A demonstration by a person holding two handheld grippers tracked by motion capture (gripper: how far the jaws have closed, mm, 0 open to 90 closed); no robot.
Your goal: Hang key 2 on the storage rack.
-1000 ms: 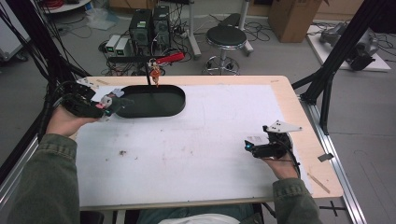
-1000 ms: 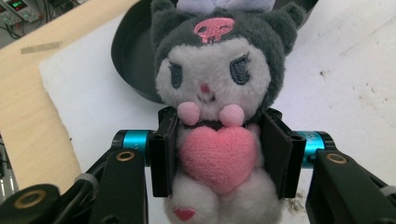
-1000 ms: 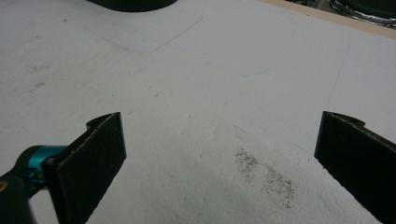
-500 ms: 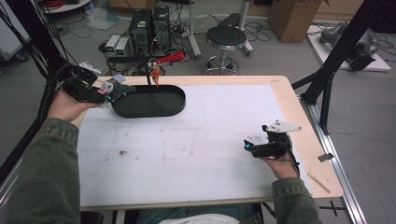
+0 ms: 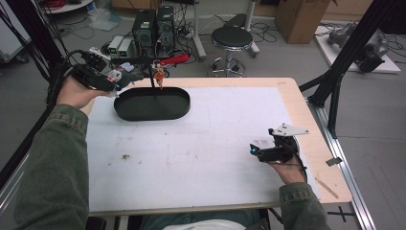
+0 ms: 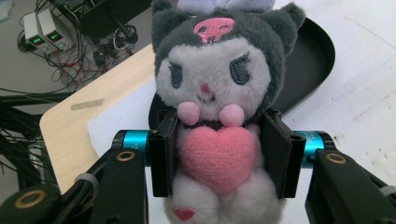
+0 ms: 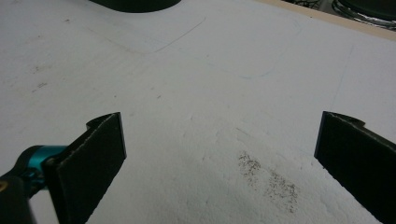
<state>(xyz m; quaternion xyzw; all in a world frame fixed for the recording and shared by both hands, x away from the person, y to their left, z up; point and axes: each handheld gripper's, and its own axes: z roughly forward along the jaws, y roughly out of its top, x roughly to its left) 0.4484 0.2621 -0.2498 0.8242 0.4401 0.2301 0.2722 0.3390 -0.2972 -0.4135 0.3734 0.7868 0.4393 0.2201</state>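
The left gripper squeezes the plush toy to carry it over the black tray, while the right gripper rests open.

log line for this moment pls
left gripper: shut on plush toy, above black tray edge | right gripper: open, on table

Plush toy: soft, fuzzy cloth pile with embroidered facial details. Oval tray: black, smooth, matt finish. Tabletop: pale wood, bare at the edges. White mat: matt, slightly rough, scuffed and speckled with grime.
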